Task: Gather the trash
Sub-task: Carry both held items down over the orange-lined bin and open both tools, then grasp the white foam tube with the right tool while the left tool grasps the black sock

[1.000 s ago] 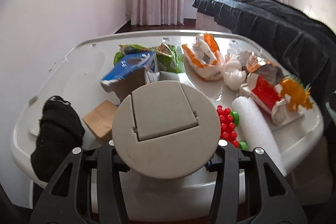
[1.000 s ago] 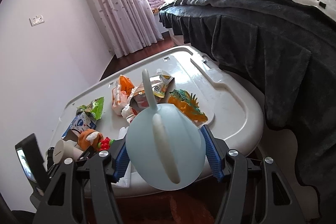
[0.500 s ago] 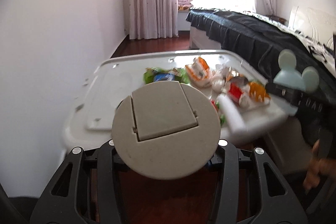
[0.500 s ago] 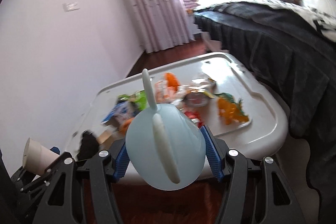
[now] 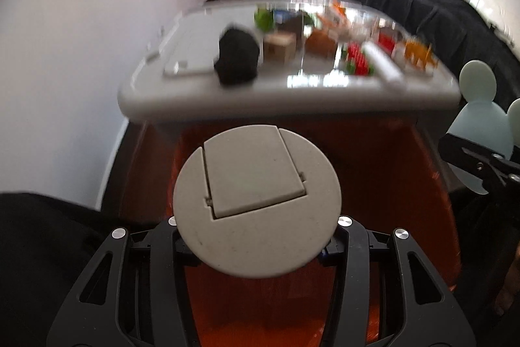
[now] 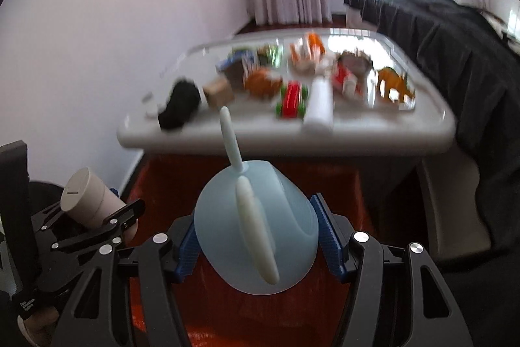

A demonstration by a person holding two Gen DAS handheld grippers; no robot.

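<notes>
The left gripper [image 5: 256, 236] clamps a round grey bin [image 5: 256, 200] with a flap lid. The right gripper [image 6: 256, 236] grips a pale blue dustpan [image 6: 256, 230]. Only the right view shows the bin's cylindrical side; only the left shows the dustpan's round ears. Ahead of both, blurred trash [image 6: 292, 70] litters a glossy white table [image 6: 286, 135] beside a dark-draped bed [image 6: 455, 54].

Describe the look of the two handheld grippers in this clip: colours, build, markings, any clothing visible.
Both are black plastic frames with triangular cut-outs and silver round-head screws. The right gripper has blue ribbed pads. The left gripper shows only a trace of blue at its fingers; in the right wrist view, small white lettering sits low on its body. No sleeve is clearly identifiable.
</notes>
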